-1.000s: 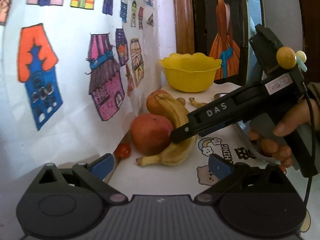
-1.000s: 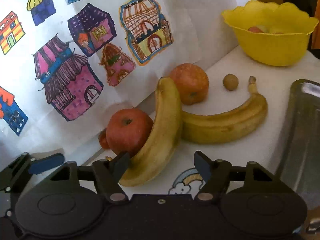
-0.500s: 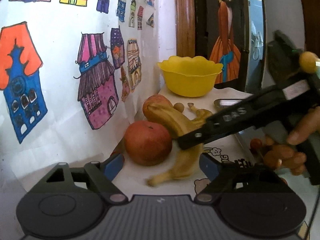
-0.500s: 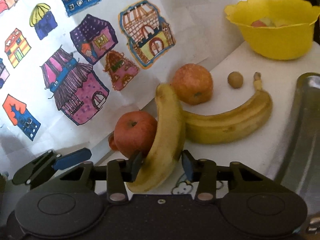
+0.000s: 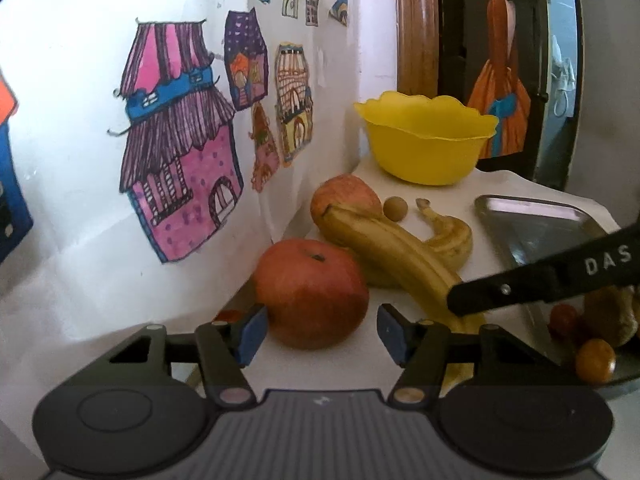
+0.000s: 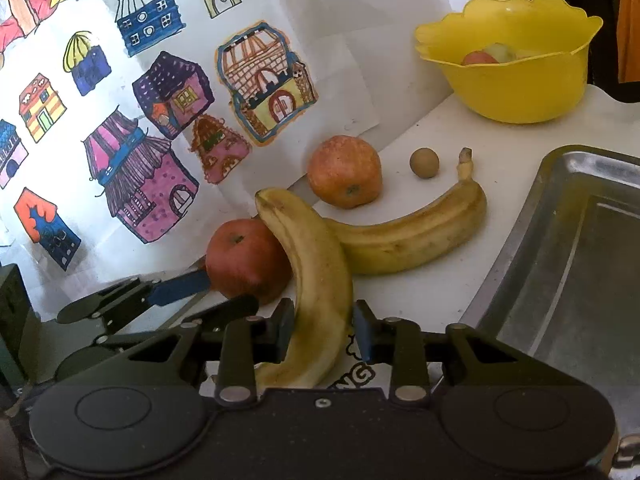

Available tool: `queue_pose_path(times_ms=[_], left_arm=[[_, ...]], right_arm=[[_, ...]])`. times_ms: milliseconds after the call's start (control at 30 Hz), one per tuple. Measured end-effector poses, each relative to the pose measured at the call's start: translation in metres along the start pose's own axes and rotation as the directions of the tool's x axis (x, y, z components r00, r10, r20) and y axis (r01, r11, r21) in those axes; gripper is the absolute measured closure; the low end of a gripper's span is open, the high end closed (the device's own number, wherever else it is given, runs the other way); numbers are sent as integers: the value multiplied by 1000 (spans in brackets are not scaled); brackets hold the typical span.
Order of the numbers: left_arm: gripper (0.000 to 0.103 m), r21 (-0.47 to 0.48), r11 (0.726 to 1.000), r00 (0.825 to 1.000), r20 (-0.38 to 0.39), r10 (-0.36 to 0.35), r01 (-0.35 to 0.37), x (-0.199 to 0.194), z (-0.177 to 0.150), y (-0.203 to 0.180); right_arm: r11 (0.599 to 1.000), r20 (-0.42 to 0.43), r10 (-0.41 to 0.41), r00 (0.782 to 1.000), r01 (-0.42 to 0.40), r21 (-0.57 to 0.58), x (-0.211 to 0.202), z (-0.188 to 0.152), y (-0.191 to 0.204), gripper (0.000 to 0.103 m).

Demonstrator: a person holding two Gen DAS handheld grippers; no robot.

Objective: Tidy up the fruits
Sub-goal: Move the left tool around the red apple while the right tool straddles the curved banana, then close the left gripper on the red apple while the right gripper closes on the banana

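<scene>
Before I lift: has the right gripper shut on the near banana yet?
Apparently shut: the right gripper has both pads against the near banana, no gap showing on either side.

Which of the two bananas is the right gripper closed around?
The near banana, lying across the other banana and against the near apple; the right gripper clamps it.

Two apples (image 6: 344, 172), two bananas (image 6: 412, 228), one bowl (image 6: 516, 80), one tray (image 6: 580, 248).
</scene>
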State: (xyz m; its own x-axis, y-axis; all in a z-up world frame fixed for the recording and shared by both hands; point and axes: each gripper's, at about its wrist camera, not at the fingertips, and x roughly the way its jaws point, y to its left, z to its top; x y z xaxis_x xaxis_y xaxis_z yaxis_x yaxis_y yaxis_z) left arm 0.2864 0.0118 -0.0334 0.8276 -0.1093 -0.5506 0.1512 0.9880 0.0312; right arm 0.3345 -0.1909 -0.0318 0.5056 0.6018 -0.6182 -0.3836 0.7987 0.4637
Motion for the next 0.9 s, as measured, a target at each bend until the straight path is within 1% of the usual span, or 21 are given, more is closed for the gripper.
queue_pose_path(times_ms=[133,267,367,567,733,833,867,900], left_arm=[[38,0,1000,1000,6,22,-22,8,2,1],[32,-1,999,999,3,33,-33,18,7,1],[29,3,999,999,4,37,-37,23,7,1],[29,1,999,999,-1,51,-51,28,8,-2],[29,-13,999,999,-3,48,-48,27,8,1],[30,-25,999,999,-6,46,-46,27,7,2],[30,-26,999,999,-8,46,-46,26,7,2],[30,-26,999,999,-8,45,-45,25,6,2]], right_arm=[[1000,2,-1,1000,1,-12,0,0,2,67],[999,8,-26,1000,26,-44,3,-1,7,64],[998,7,-39,999,39,-53,5,-1,8,61],[994,11,-66,998,67,-89,11,-2,11,56],[990,21,-87,996,89,-110,14,-3,14,52],[991,18,-84,996,86,-104,16,-3,13,52],[992,17,-76,997,77,-104,16,-3,13,55],[992,16,-65,998,67,-103,16,-4,14,61]])
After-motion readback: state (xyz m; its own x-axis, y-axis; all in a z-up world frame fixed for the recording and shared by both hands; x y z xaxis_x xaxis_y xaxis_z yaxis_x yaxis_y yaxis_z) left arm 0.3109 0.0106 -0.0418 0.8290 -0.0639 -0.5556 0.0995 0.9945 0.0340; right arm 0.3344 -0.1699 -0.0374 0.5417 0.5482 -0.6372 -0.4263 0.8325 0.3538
